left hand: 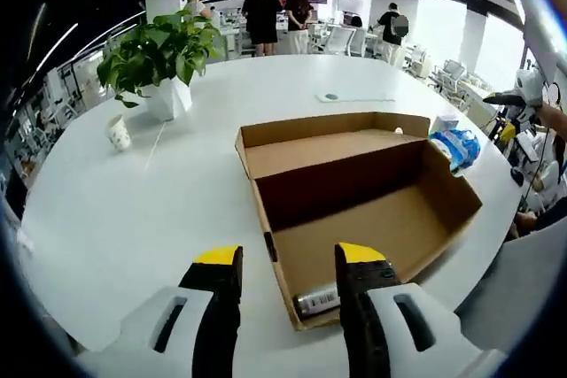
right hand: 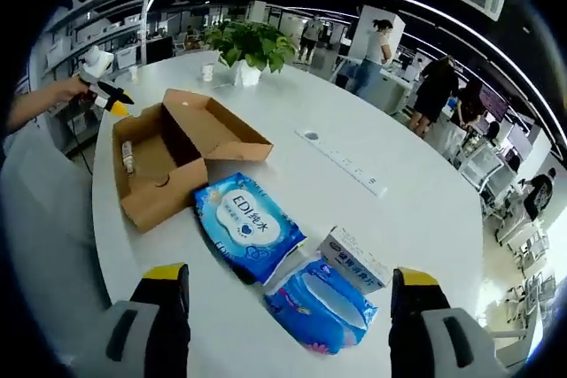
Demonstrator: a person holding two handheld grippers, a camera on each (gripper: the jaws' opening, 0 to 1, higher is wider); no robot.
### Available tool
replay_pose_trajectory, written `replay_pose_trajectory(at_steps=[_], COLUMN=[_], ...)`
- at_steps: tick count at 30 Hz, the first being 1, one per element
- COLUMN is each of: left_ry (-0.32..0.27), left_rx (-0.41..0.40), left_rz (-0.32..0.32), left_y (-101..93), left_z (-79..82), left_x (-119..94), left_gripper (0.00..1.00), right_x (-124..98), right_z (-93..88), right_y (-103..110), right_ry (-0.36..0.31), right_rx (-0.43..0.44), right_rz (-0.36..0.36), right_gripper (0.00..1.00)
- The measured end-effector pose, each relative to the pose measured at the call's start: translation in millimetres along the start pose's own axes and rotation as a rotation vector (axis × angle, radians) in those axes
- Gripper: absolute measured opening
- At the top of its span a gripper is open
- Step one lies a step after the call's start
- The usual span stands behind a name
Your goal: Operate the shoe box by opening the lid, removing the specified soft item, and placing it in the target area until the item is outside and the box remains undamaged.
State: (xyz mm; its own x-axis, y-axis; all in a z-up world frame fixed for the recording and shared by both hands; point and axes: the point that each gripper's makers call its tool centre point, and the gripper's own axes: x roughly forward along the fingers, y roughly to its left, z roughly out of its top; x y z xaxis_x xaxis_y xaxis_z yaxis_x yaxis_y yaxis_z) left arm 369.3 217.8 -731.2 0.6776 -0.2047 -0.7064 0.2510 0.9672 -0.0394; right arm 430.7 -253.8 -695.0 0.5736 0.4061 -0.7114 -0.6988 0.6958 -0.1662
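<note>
An open brown cardboard shoe box [left hand: 354, 219] lies on the white table, its lid [left hand: 328, 143] folded back on the far side; its inside looks bare. My left gripper [left hand: 289, 256] is open, its yellow-tipped jaws straddling the box's near left corner. In the right gripper view the same box [right hand: 159, 165] sits at the left. A soft blue wipes pack [right hand: 248, 226] lies beside it, with a second blue pack [right hand: 321, 307] nearer. My right gripper [right hand: 290, 279] is wide open above these packs, holding nothing. A blue pack [left hand: 456, 146] also shows beyond the box's right side.
A potted plant [left hand: 159, 59] and a paper cup [left hand: 118, 133] stand at the far left. A white power strip [right hand: 341, 164] crosses the table. A small white carton [right hand: 354, 258] lies by the packs. A hand holds the left gripper [right hand: 102, 86]. People stand in the background.
</note>
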Motion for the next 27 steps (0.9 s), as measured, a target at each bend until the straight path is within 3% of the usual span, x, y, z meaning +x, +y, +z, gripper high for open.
replay_pose_trajectory(at_steps=[4,6,16,20,27], left_ry=[0.013,0.026,0.055,0.080,0.128], left_rx=[0.042,0.085,0.148,0.190,0.273], left_rz=[-0.048,-0.067,-0.167,-0.187,-0.211], left_y=[-5.8,-7.7,-21.5,-23.3,-25.1], left_z=[5.1,6.2,12.8,11.1,7.6], left_x=[2,4,14,19,24], left_gripper=[0.54,0.55,0.66,0.70,0.85], right_x=[-8,-11,-22,-33,-45], right_z=[2.4,1.7,-9.9,-6.4,-15.9], right_y=[10,15,46,60,85], right_ry=[-0.044,-0.064,-0.092,-0.125,-0.112], right_rx=[0.026,0.028,0.072,0.070,0.084], right_rz=[-0.037,-0.053,-0.084,-0.108,-0.122], right_gripper=[0.99,0.99,1.00,1.00,1.00])
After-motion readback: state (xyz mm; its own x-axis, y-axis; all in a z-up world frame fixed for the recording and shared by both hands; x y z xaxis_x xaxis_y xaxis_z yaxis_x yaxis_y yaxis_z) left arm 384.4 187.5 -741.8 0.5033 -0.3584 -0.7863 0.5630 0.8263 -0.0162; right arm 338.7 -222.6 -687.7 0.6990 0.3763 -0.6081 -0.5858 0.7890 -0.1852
